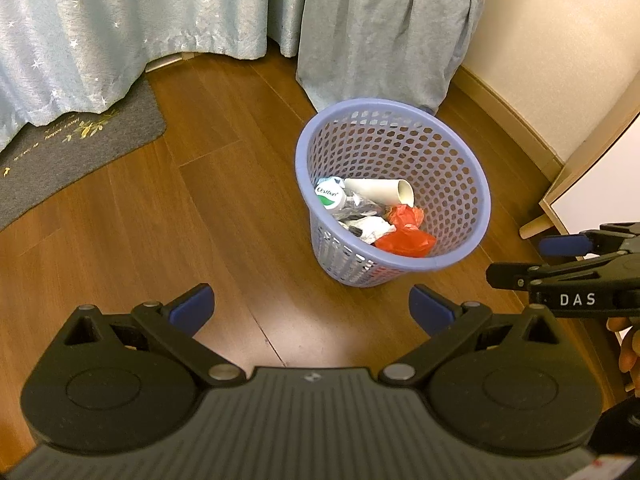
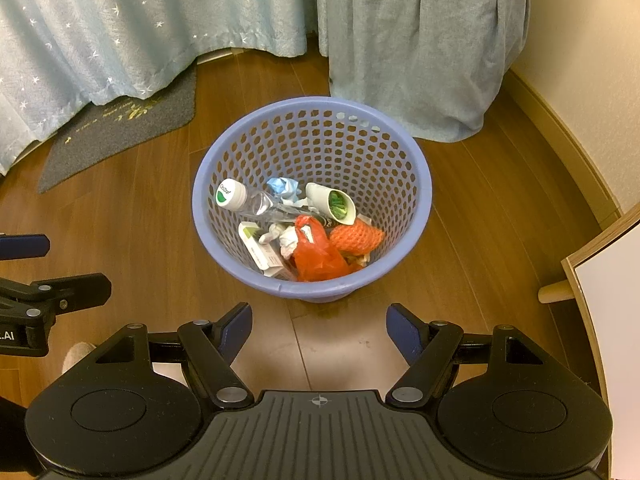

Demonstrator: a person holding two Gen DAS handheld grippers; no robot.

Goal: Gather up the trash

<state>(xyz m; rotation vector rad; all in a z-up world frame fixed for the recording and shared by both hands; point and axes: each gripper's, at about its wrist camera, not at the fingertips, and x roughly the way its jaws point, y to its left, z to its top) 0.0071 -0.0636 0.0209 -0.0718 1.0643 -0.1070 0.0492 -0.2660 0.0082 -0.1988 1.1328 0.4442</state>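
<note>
A blue perforated wastebasket stands on the wooden floor and holds several pieces of trash: a clear bottle with a white cap, a white paper cup, a red plastic bag, an orange net, crumpled paper and a small box. My left gripper is open and empty, near the basket's left front. My right gripper is open and empty just in front of the basket. Each gripper shows from the side in the other's view, the right gripper and the left gripper.
Pale blue curtains hang to the floor behind the basket. A grey doormat lies at the left. A cream wall with baseboard and a light wood furniture leg are at the right.
</note>
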